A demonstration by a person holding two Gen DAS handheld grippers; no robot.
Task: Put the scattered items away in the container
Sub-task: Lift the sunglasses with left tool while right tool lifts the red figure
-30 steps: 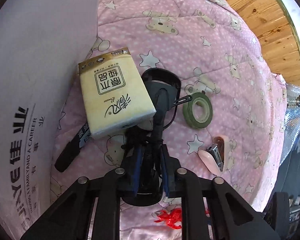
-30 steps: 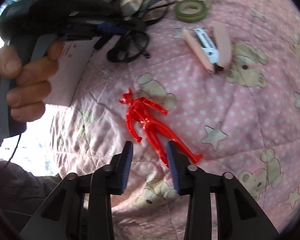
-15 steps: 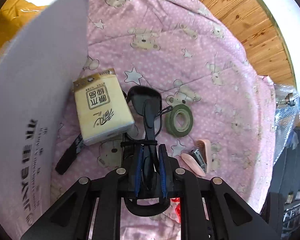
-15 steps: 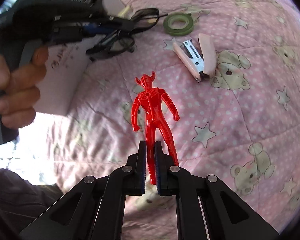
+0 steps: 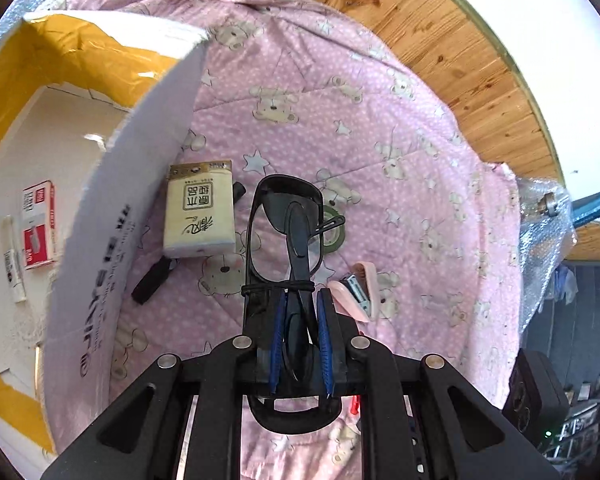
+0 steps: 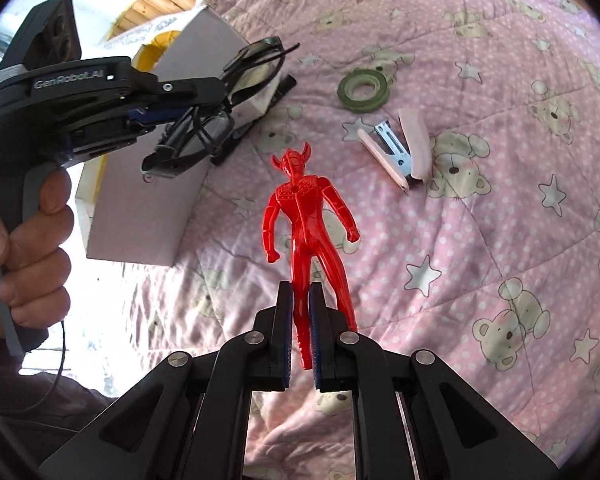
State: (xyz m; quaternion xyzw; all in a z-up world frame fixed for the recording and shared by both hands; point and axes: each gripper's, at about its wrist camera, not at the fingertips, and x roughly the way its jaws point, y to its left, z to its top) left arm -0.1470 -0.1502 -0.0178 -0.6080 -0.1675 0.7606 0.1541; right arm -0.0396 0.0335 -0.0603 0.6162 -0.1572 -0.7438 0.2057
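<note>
Left gripper (image 5: 301, 312) risen above the box (image 5: 112, 184) rim, pinching glasses (image 5: 286, 232), right gripper (image 6: 300, 312) clamping red figure (image 6: 308, 220), open quilt (image 6: 480, 200) around

Right tongs (image 6: 300, 332) clamp red figure (image 6: 308, 216) by leg; left tongs (image 6: 204, 100) grip glasses (image 6: 220, 92).

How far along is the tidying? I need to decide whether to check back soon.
Partly done. The box already holds a red-and-white packet and a white tube. In hand: the left claw grips black glasses, the right claw a red figure. Left on the pink quilt: tissue pack, green tape roll, pink stapler, black marker.
</note>
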